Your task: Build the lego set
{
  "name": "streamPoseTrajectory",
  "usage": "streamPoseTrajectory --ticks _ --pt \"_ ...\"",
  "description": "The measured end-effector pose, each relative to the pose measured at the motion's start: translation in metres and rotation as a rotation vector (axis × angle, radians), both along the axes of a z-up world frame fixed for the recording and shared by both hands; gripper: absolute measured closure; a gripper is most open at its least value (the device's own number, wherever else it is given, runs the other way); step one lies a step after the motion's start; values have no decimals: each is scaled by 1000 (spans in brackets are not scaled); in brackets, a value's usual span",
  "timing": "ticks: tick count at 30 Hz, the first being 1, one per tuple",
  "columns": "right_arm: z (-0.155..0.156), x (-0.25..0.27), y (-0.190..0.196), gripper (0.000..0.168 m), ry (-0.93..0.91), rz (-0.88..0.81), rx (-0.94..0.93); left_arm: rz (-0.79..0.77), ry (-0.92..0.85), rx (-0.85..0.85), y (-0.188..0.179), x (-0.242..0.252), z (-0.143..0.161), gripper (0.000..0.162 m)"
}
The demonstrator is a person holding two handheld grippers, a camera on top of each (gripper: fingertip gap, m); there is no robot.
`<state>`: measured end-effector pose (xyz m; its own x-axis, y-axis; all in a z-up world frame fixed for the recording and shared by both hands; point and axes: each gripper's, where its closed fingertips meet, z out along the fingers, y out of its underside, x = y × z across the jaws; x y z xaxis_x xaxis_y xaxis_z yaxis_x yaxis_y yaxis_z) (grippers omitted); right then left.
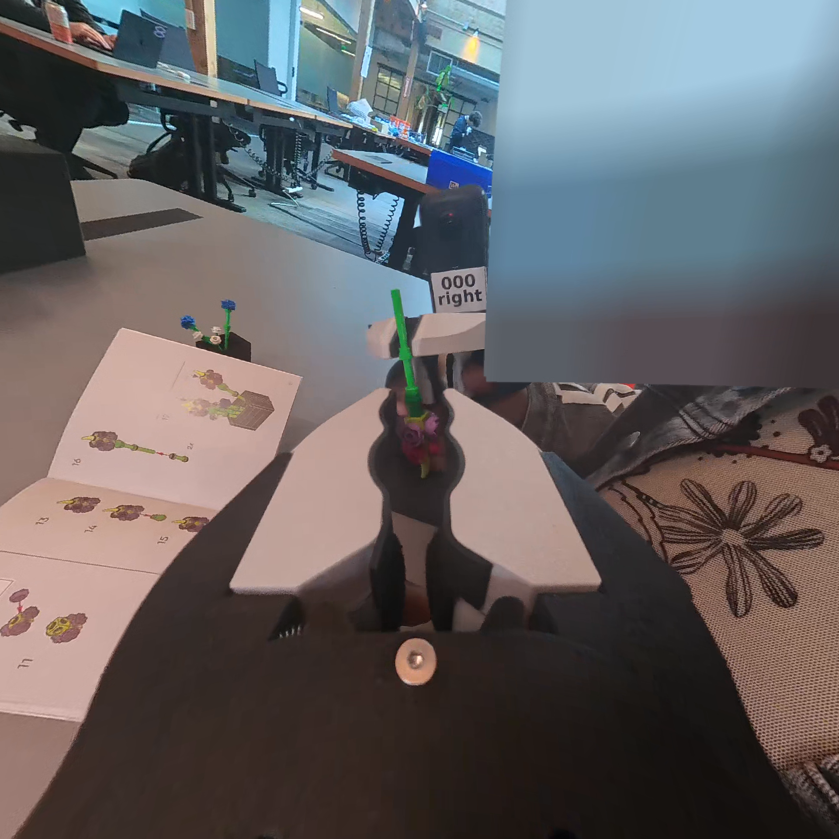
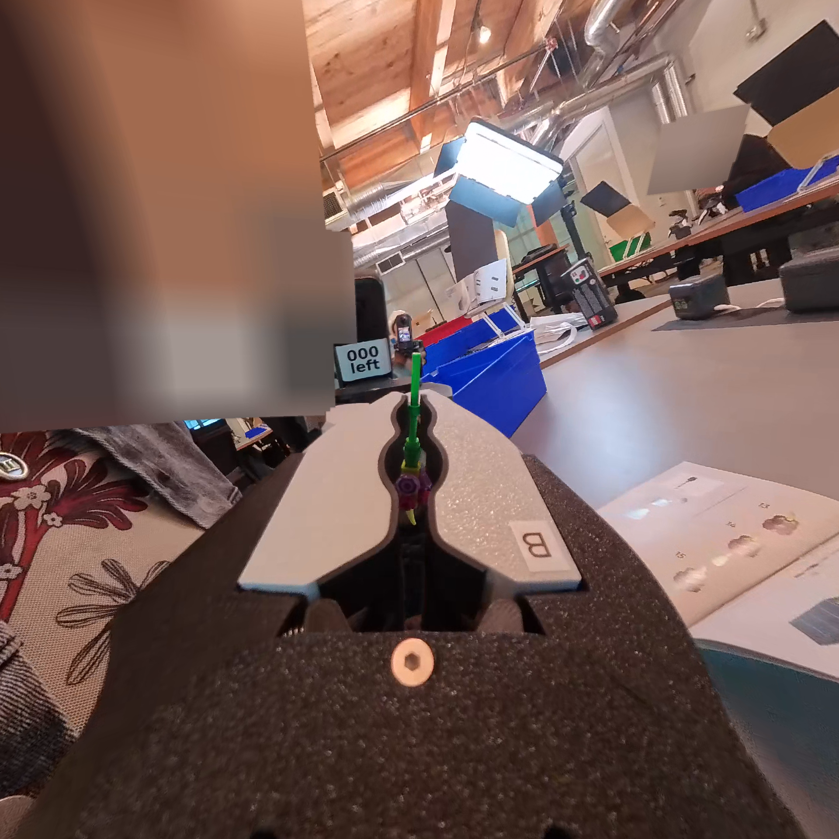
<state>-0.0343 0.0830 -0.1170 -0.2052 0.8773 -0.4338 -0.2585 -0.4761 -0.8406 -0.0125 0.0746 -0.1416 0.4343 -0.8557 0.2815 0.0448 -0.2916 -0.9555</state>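
A large blurred patch covers the upper right of the left wrist view, hiding most of the right hand-held gripper (image 1: 411, 338); only its white finger ends and a tag show. In the right wrist view a similar patch takes the upper left and hides most of the left hand-held gripper (image 2: 424, 389). The instruction booklet (image 1: 150, 454) is cut off by the left edge and partly covered by the gripper body (its small drawings are too fine to tell apart). Where the purple flower cluster (image 2: 412, 488) meets the fingers cannot be told.
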Motion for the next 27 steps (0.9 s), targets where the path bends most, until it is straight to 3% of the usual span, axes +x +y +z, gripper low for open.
streamPoseTrajectory --ticks 2,6,13,15,27 --pt "0 -3 -3 163 -5 12 8 -19 -18 8 -1 -1 1 155" --pt "-1 -6 -3 163 -20 27 24 -31 -51 3 -1 -5 0 156" --pt "4 -6 2 155 -62 40 70 -31 52 14 -2 -11 -12 156" --pt "2 -10 0 166 -74 55 87 -32 69 22 -3 -11 -13 156" --pt "-8 -20 -7 166 -112 61 113 -5 26 49 1 -17 -4 154"
